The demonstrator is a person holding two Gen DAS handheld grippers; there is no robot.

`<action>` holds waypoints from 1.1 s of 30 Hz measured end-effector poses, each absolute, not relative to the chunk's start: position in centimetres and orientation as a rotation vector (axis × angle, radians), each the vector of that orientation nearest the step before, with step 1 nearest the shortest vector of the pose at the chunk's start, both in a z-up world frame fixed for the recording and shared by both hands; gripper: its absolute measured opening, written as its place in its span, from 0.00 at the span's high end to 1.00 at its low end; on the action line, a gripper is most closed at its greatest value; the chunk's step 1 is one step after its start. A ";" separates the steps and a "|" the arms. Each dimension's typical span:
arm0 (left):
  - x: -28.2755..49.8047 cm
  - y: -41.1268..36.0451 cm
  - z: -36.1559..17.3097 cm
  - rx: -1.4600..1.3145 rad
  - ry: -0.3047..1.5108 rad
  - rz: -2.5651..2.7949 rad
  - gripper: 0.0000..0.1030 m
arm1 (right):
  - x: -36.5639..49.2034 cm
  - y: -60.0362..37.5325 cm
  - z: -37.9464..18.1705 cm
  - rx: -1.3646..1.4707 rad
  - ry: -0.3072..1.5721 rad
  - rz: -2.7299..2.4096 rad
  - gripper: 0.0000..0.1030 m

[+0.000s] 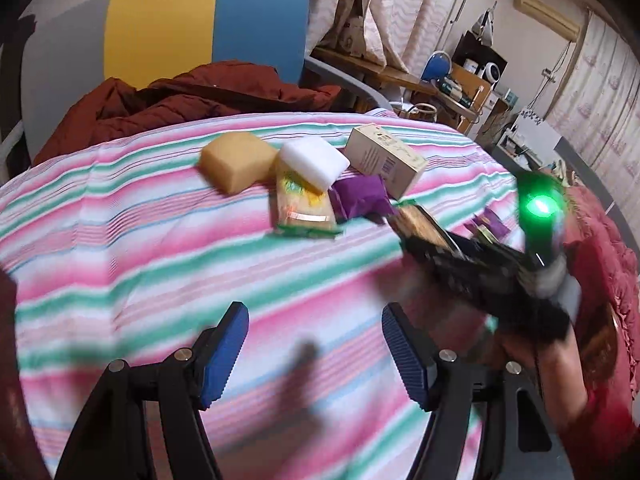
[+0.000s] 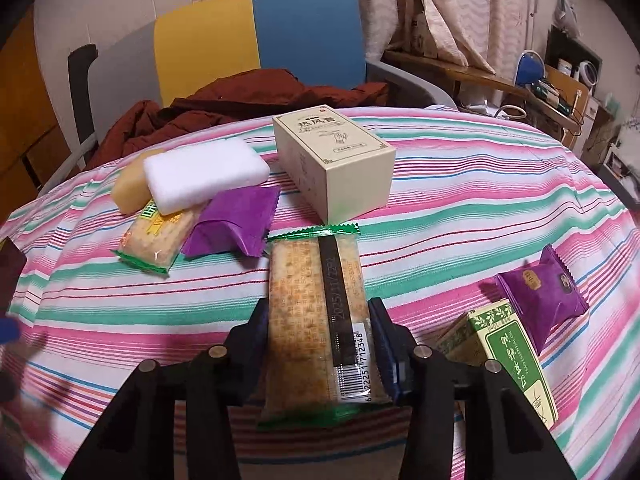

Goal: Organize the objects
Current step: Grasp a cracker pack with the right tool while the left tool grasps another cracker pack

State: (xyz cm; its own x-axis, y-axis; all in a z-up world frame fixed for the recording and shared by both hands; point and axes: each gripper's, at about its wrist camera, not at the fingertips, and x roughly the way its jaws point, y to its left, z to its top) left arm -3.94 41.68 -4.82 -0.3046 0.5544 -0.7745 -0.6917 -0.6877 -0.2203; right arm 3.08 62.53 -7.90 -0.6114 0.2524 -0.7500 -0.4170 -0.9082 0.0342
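Note:
My right gripper (image 2: 318,334) is shut on a cracker packet (image 2: 316,312) with a green edge and holds it above the striped cloth (image 2: 460,216); it also shows in the left wrist view (image 1: 416,220), blurred. My left gripper (image 1: 314,344) is open and empty over bare cloth (image 1: 120,240). Ahead lie a yellow sponge (image 1: 236,166), a white sponge (image 1: 314,162), a second cracker packet (image 1: 304,204), a purple packet (image 1: 360,196) and a beige box (image 1: 384,158). In the right wrist view these are the yellow sponge (image 2: 130,186), white sponge (image 2: 206,174), second cracker packet (image 2: 158,240), purple packet (image 2: 234,226) and beige box (image 2: 334,158).
A green box (image 2: 508,356) and another purple packet (image 2: 546,296) lie at the right. A chair (image 2: 256,40) with a dark red jacket (image 2: 240,100) stands behind the table. Shelves with clutter (image 1: 472,76) are at the far right.

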 end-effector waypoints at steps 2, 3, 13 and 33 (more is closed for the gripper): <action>-5.0 43.9 -5.2 -1.128 0.219 2.030 0.32 | 3.1 62.4 -7.9 -1.114 0.278 2.509 0.53; -5.6 45.0 -5.5 -1.132 0.237 2.033 0.32 | 3.0 62.4 -7.9 -1.112 0.274 2.508 0.53; -9.4 49.9 -8.4 -1.174 0.362 2.110 0.32 | 3.0 62.4 -8.2 -1.070 0.267 2.514 0.53; -5.0 42.3 -7.9 -1.036 0.324 2.116 0.41 | 2.8 62.3 -8.1 -1.063 0.243 2.504 0.53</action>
State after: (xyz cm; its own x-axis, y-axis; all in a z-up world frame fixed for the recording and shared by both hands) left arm -5.00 42.30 -7.86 -0.3955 0.5131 -0.7618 -0.7176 -0.6903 -0.0923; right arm 2.85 62.25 -8.14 -0.6265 0.2998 -0.7195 -0.4325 -0.9016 0.0010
